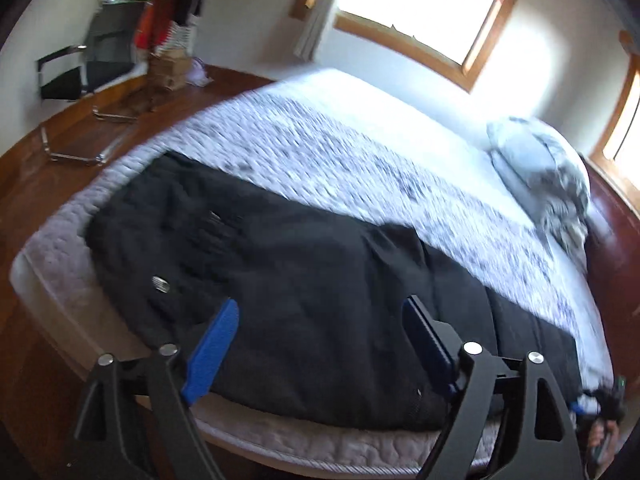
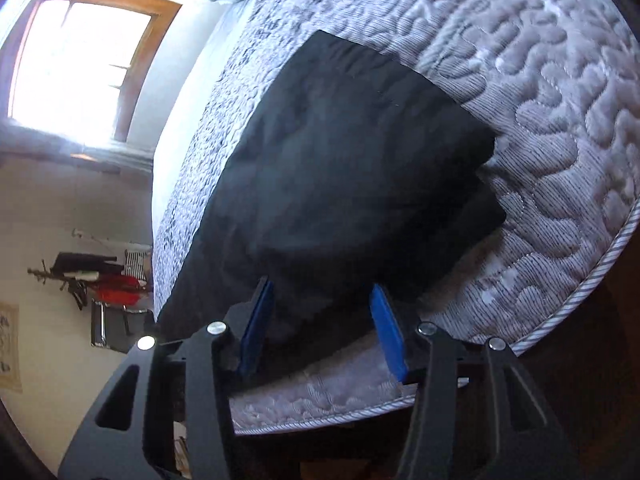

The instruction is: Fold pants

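Black pants (image 1: 304, 280) lie flat along the near edge of the mattress, the waist with a silver button (image 1: 161, 283) to the left, the legs running right. My left gripper (image 1: 320, 312) is open and empty, its blue pads just above the pants near the front edge. In the right wrist view the leg ends (image 2: 352, 168) lie one on the other, hems toward the mattress corner. My right gripper (image 2: 322, 300) is open and empty, over the near edge of the legs.
The quilted grey mattress (image 1: 320, 148) sits on a wooden floor (image 1: 60, 136). A pillow (image 1: 544, 176) lies at its far right. A black chair (image 1: 92, 68) and hanging clothes stand at the back left. Windows (image 1: 424, 4) are behind the bed.
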A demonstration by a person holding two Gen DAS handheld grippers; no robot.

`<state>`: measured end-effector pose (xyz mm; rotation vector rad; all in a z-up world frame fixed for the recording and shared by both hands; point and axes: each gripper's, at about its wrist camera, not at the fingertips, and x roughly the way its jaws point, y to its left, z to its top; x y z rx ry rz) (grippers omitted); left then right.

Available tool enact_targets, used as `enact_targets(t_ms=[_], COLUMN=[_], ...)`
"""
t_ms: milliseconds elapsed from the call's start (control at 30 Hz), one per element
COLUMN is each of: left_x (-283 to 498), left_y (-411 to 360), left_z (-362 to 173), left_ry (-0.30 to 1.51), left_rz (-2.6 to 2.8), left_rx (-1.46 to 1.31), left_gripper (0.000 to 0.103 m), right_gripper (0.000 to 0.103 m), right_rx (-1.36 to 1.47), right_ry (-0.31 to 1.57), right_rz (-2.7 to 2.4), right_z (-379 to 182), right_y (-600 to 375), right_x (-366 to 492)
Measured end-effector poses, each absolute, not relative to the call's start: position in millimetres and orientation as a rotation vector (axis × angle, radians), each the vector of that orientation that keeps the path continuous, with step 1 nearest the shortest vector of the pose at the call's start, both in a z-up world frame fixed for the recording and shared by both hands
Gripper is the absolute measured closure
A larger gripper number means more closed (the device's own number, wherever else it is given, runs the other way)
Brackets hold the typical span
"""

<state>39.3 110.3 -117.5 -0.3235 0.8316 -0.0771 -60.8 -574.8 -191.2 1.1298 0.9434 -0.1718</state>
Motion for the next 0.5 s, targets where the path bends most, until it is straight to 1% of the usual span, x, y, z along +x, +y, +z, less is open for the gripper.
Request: enact_targets(t_ms=[33, 100, 167, 267, 367, 467, 500], left_x=[45, 54, 60, 67, 64, 64, 65], left_y=[101, 90, 80, 74, 76, 71, 69], left_z=[-126, -141, -156, -178, -185, -189, -189], left_ry=[0.871, 0.925, 0.975, 1.045, 1.041, 1.048, 1.050], left_rz=[-0.091, -0.099, -0.082, -0.054, -0.050, -0.046, -0.044], left_rx=[-0.307, -0.292, -0.255, -0.240, -0.219, -0.187, -0.180], left_gripper=[0.015, 0.015, 0.014, 0.014, 0.012, 0.010, 0.009], right_gripper=[0.064, 0.089, 0.099, 0.101, 0.101, 0.100, 0.098], right_rx=[1.150, 1.180, 1.169, 1.121, 1.101, 1.076, 1.077], right_ry=[0.937, 0.918, 0.904, 0.875, 0.882, 0.951, 0.975], right_rz=[-0.172, -0.164, -0.157, -0.117, -0.103, -0.137, -0.147], right_z=[-195, -198, -195, -173, -159, -171, -179], right_y=[-575, -576, -576, -572, -568, -571, -572], right_x=[-60, -57, -54, -57, -63, -62, -61])
